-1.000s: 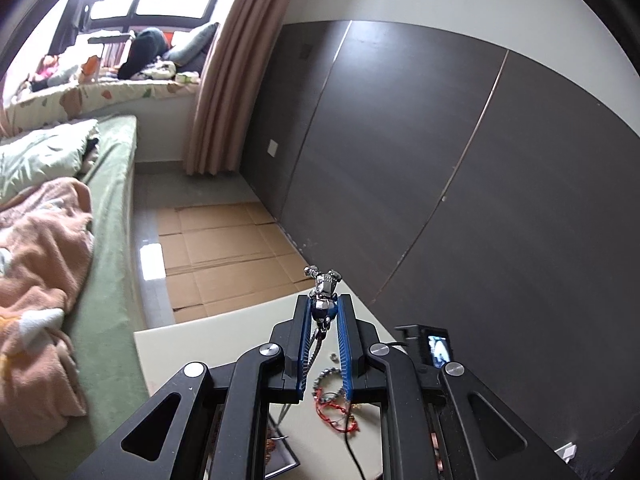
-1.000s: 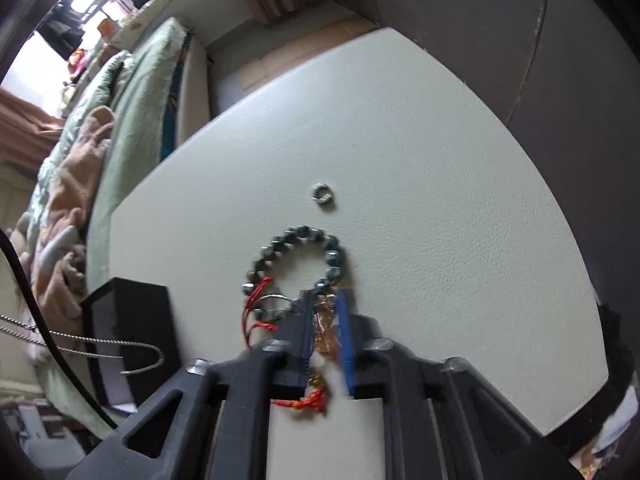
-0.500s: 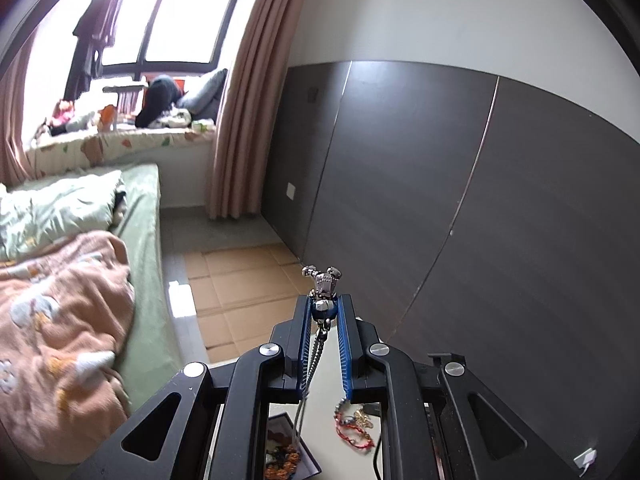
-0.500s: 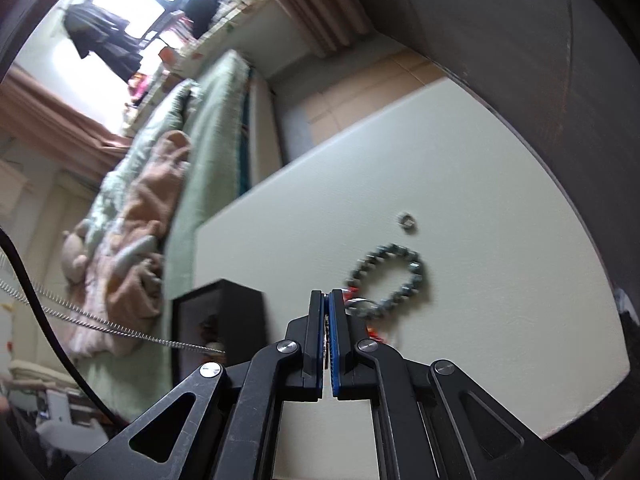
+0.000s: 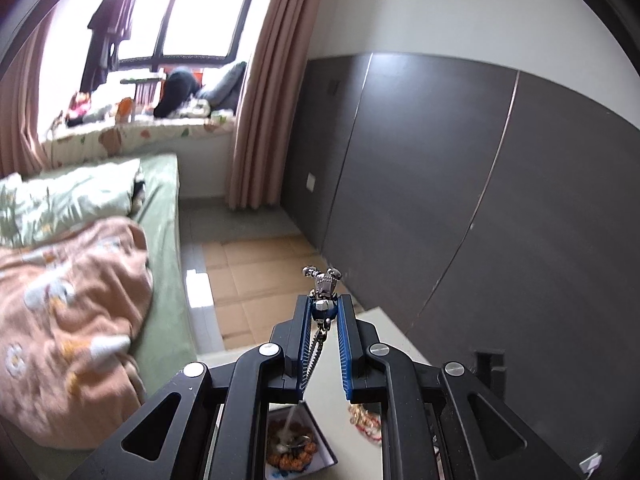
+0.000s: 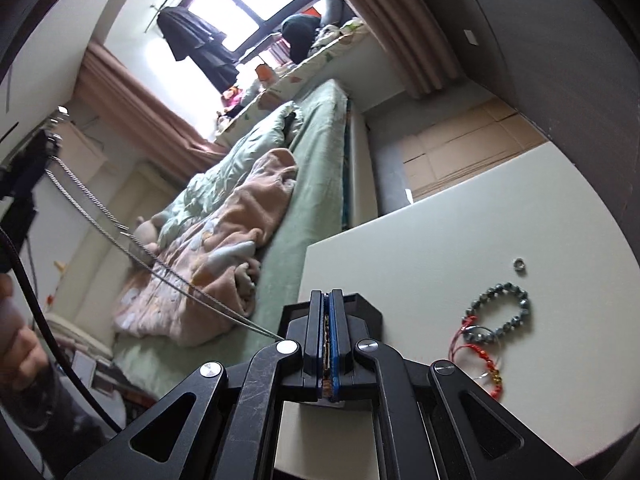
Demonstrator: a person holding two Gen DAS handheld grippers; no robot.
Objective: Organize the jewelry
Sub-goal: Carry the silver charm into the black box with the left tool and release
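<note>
My left gripper (image 5: pixel 323 308) is shut on the silver bear pendant (image 5: pixel 322 284) of a chain necklace, held high above the table. Its chain (image 5: pixel 314 354) hangs down into a black jewelry box (image 5: pixel 298 444) that holds orange beads. The chain also shows in the right wrist view (image 6: pixel 120 232), stretched from upper left down behind my right gripper (image 6: pixel 328 300). That gripper is shut on a thin gold-coloured piece (image 6: pixel 327 360), just in front of the black box (image 6: pixel 362 306). A dark bead bracelet (image 6: pixel 500 312), a red cord bracelet (image 6: pixel 480 356) and a small ring (image 6: pixel 519 265) lie on the white table (image 6: pixel 440 240).
A bed with a green sheet and a pink blanket (image 6: pixel 224 240) runs along the table's left side. A dark panelled wall (image 5: pixel 480 200) stands to the right. Cardboard sheets (image 5: pixel 256 276) cover the floor beyond the table. A person's hand (image 6: pixel 20 340) shows at the far left.
My left gripper has risen with the pendant, drawing the chain up over the box. My right gripper closed on the gold piece, lifted it off the table and moved left toward the box.
</note>
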